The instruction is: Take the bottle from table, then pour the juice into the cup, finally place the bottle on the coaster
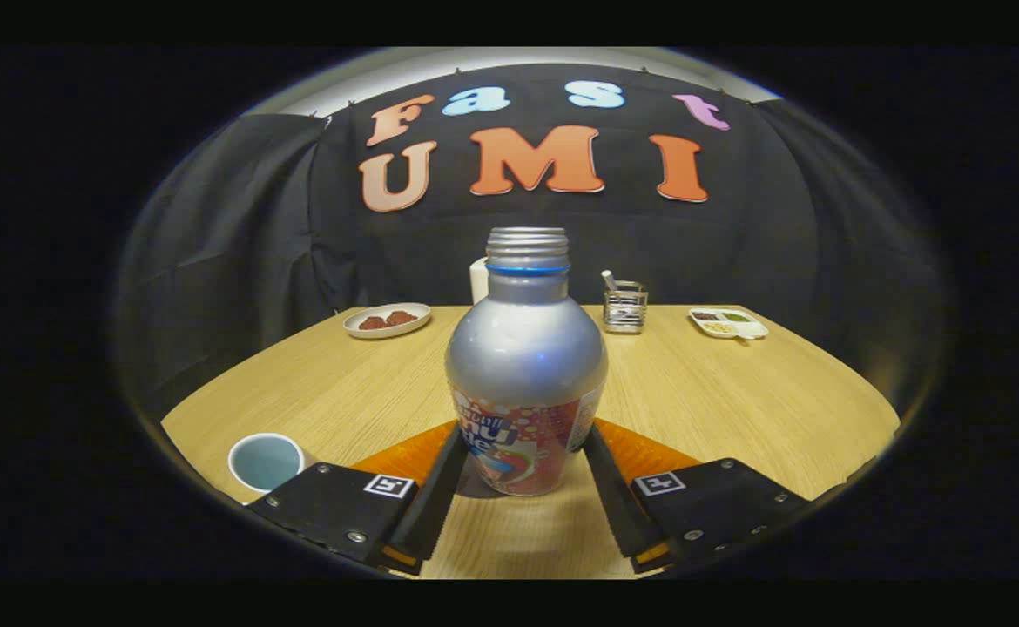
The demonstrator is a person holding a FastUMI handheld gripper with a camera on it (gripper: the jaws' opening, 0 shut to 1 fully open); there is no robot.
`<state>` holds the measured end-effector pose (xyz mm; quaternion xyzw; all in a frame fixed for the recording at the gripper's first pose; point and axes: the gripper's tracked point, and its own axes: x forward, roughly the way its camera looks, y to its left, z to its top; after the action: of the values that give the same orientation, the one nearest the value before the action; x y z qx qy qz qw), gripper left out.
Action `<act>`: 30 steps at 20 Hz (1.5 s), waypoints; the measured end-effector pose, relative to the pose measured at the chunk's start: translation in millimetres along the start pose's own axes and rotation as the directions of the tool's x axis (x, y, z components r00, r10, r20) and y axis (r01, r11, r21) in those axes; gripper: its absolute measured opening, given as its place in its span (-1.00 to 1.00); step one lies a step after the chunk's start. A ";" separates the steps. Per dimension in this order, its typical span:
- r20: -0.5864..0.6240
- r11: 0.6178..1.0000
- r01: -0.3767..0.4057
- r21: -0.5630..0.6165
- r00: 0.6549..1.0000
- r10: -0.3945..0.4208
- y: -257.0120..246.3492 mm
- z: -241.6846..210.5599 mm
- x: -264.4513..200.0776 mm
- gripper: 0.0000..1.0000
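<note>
On the wooden table (736,392) the silver bottle (525,366), uncapped and upright, stands between the gripper (522,461) fingers, which appear to touch both its sides, over an orange coaster (644,453), with the cup (264,460) just beside the left finger.

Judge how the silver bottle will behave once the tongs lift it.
The bottle looks like smooth metal, so likely stiff but slippery. Its cap is off, so tilting may spill. The tongs flank its lower label, well below the shoulder, so it might tip.
</note>
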<state>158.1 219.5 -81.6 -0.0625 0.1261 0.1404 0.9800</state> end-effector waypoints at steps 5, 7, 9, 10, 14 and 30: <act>-0.012 0.999 -0.021 0.027 1.000 0.021 15.4 -9.8 17.6 0.56; -0.038 0.999 -0.022 0.032 0.999 0.023 16.3 -20.4 16.7 0.59; -0.051 1.000 0.009 0.014 0.999 -0.008 8.4 -29.4 6.9 0.67; -0.049 1.000 0.024 0.011 0.999 -0.024 3.3 -31.6 0.8 0.81; -0.048 0.999 0.040 0.026 0.998 -0.039 -5.1 -40.1 -37.1 0.96; 0.068 0.993 0.095 0.074 0.993 -0.100 -52.0 12.2 -107.2 0.95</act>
<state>76.4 144.0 -37.0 -0.0289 0.0928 0.0898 0.9912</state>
